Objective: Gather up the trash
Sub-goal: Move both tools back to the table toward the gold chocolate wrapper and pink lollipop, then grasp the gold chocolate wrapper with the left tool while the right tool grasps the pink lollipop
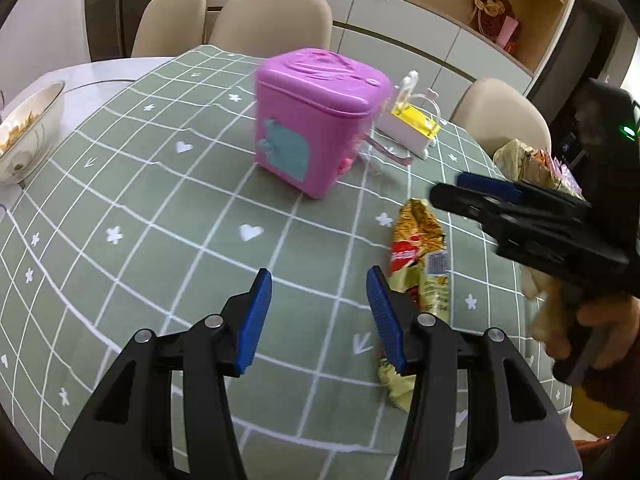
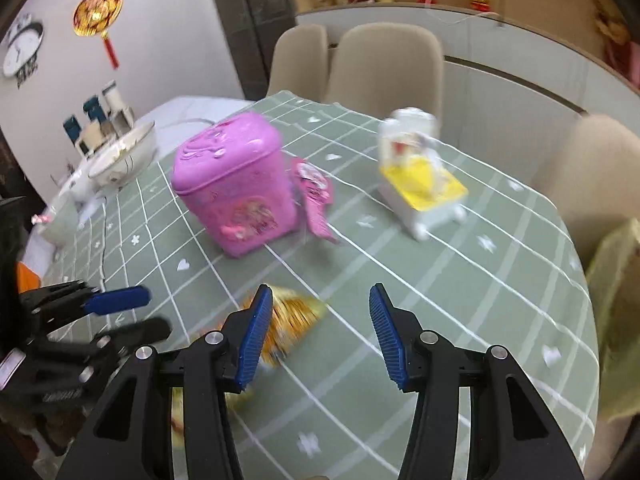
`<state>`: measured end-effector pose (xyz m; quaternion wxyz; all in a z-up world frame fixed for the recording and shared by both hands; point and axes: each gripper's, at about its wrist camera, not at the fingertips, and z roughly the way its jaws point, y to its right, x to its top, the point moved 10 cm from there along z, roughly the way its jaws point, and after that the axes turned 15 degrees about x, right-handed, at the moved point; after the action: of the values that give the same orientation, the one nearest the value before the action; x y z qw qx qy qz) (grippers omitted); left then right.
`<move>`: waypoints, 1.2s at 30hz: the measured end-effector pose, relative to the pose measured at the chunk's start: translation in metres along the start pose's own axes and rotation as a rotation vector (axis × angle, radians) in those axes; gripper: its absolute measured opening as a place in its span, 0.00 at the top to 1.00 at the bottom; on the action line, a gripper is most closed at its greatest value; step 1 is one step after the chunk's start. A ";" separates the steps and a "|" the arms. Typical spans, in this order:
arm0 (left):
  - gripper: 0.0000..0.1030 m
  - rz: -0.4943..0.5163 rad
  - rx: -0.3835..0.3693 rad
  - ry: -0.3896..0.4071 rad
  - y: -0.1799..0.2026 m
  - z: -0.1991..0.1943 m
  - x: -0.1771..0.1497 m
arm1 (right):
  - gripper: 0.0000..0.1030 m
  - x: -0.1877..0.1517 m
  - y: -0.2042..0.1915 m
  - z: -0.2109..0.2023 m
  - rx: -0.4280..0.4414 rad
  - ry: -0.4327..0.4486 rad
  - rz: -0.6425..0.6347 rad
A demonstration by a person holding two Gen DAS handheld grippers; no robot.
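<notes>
Round worktop (image 1: pixel 120 184) wearing green grid tablecloth (image 2: pixel 460 280); beige chairs (image 1: pixel 272 20) standing around; both tongs (image 1: pixel 318 292) (image 2: pixel 320 304) gaping wide, holding nothing.

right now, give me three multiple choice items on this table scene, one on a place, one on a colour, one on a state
1. Where does the gold snack wrapper lie relative to the pink bin, in the left wrist view?
A. on top of its lid
B. on the cloth nearer the camera and to the right
C. inside the white bowl

2. What colour is the tablecloth?
A. green with white grid lines
B. plain red
C. blue with dots

3. How is the pink bin's lid?
A. lying off beside it
B. missing
C. closed on the bin

Answers:
1 B, it lies flat on the cloth by the left gripper's right finger.
2 A, white lines, hearts and flowers cross the green.
3 C, the lid sits flush on the bin's rim.
</notes>
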<state>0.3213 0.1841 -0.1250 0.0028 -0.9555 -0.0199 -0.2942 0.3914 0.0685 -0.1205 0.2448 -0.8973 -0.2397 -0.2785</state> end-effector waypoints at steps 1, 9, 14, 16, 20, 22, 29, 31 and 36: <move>0.54 -0.011 -0.004 0.002 -0.005 0.000 0.000 | 0.54 0.004 -0.001 0.007 -0.008 -0.004 -0.019; 0.54 -0.071 -0.023 0.019 -0.032 -0.001 0.000 | 0.54 0.015 0.002 0.055 -0.025 -0.071 -0.046; 0.54 -0.057 -0.043 0.019 -0.022 -0.001 0.000 | 0.88 0.016 0.014 0.059 -0.039 -0.070 0.002; 0.54 -0.046 -0.051 0.017 -0.019 0.000 0.000 | 0.93 0.016 0.021 0.047 -0.066 -0.047 0.009; 0.54 -0.030 -0.082 0.020 -0.006 -0.004 0.002 | 0.95 0.006 0.040 0.013 -0.118 -0.028 0.023; 0.54 -0.016 -0.100 0.020 0.003 -0.006 0.002 | 0.95 -0.008 0.054 -0.007 -0.134 -0.026 0.060; 0.54 0.041 -0.112 0.002 0.031 0.001 0.001 | 0.95 -0.066 0.071 -0.057 -0.140 -0.038 0.171; 0.54 0.054 -0.106 -0.009 0.040 0.006 0.000 | 0.95 -0.074 0.064 -0.062 -0.089 -0.035 0.152; 0.57 0.079 -0.103 -0.025 0.060 0.015 -0.002 | 0.84 -0.056 0.046 -0.051 -0.015 -0.049 0.041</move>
<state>0.3311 0.1245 -0.1383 -0.0350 -0.9581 0.0327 -0.2825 0.3566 -0.0126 -0.1322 0.2381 -0.9103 -0.2249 -0.2532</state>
